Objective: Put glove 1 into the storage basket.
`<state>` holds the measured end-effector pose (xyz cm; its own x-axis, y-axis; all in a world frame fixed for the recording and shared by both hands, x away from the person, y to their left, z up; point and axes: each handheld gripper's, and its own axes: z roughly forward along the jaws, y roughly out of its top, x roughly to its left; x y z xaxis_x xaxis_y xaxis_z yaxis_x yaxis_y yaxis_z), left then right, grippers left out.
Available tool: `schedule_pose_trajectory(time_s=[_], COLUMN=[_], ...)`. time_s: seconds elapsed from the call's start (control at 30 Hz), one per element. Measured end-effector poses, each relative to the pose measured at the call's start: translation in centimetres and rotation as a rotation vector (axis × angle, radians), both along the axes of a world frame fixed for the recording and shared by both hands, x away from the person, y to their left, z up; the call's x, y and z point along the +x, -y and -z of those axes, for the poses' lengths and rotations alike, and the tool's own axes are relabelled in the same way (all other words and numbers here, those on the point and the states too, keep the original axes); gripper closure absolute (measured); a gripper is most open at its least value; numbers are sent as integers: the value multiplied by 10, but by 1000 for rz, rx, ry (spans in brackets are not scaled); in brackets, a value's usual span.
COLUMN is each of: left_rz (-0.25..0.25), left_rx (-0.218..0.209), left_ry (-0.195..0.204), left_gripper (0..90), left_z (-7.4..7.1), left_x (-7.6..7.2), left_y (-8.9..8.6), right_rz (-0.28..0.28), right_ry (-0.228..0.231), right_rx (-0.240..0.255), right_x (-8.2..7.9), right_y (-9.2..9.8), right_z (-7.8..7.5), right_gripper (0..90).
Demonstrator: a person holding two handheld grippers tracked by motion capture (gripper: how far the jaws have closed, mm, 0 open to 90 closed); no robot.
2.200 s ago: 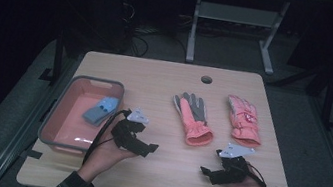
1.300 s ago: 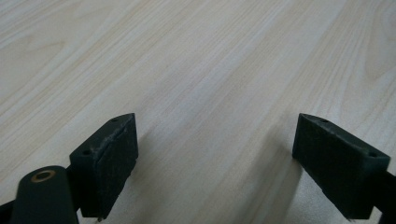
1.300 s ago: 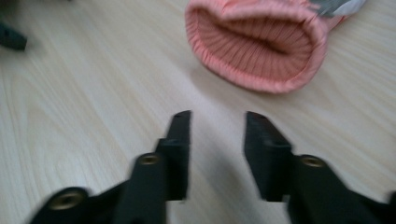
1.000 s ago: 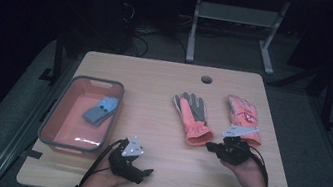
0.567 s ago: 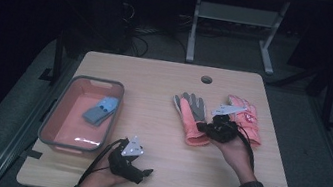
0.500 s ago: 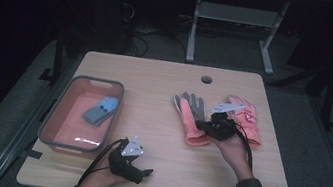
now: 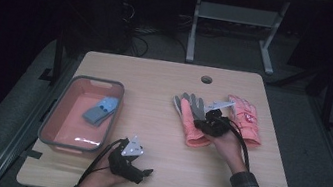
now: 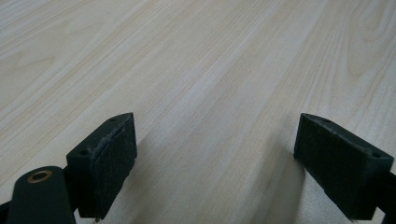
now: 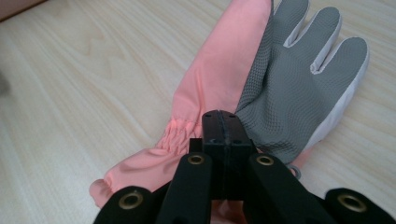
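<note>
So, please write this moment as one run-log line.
right gripper: shut, over grey-palmed glove | left gripper: open, above table

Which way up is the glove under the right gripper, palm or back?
Palm up. The grey-palmed glove shows its textured grey grip side in the right gripper view, lying flat on the table.

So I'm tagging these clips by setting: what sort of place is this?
Probably a lab or recording workspace, not a home: a plain wooden table with a cable hole, loose cables on the dark floor behind it, and a metal stand.
</note>
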<state>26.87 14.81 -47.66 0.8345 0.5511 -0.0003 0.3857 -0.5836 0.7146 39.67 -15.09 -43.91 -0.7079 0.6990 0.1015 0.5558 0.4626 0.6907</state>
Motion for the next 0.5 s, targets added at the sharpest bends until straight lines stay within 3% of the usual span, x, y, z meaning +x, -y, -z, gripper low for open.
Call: schedule_pose_trajectory(time_s=[0.5], left_rz=[0], left_rx=[-4], left_ry=[-3], left_gripper=[125], left_z=[0], left_x=[0], left_y=[0], right_rz=[-94], right_ry=[-10], right_rx=[-13], right_x=[-37], right_y=[10], right_z=[-2], right_gripper=[898])
